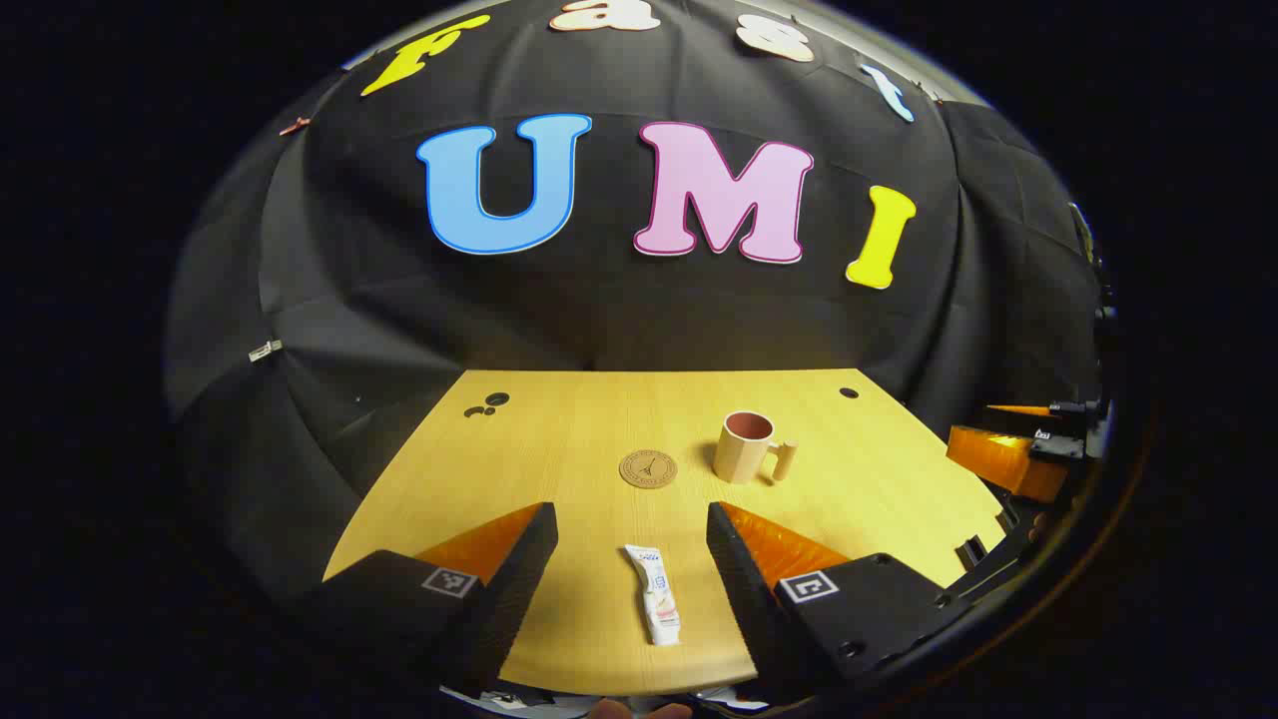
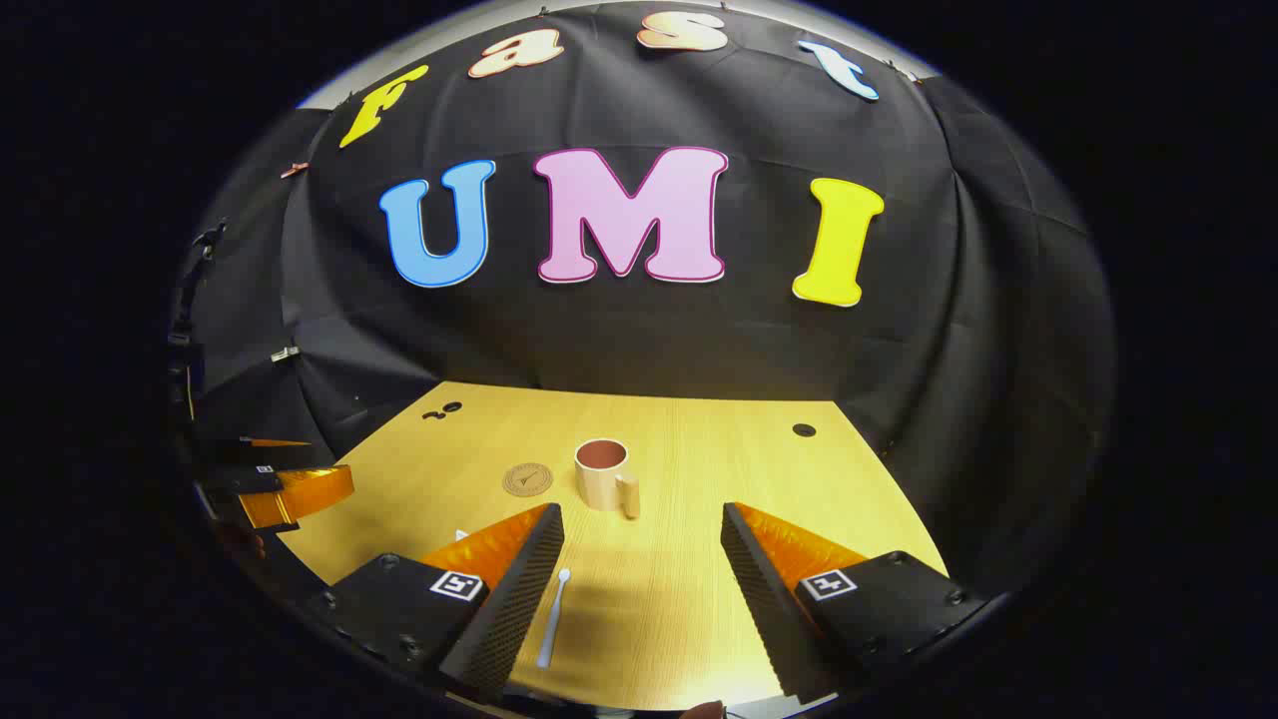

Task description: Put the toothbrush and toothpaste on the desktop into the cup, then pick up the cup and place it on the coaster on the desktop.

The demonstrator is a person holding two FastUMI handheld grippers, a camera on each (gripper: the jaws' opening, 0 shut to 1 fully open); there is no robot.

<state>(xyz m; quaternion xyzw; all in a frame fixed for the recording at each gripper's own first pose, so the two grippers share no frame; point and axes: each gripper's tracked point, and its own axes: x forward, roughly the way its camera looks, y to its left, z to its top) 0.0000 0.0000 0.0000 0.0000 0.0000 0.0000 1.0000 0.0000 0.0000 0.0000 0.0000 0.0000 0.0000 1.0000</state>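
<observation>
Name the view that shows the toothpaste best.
The left gripper view: the toothpaste lies in full sight on the desktop between the open jaws. In the right gripper view I cannot make it out with confidence.

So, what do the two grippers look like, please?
The left gripper and right gripper look alike: two wedge-shaped fingers on black blocks, each block bearing a small square black-and-white marker and screw heads. The fingers' inner faces are ribbed.
</observation>
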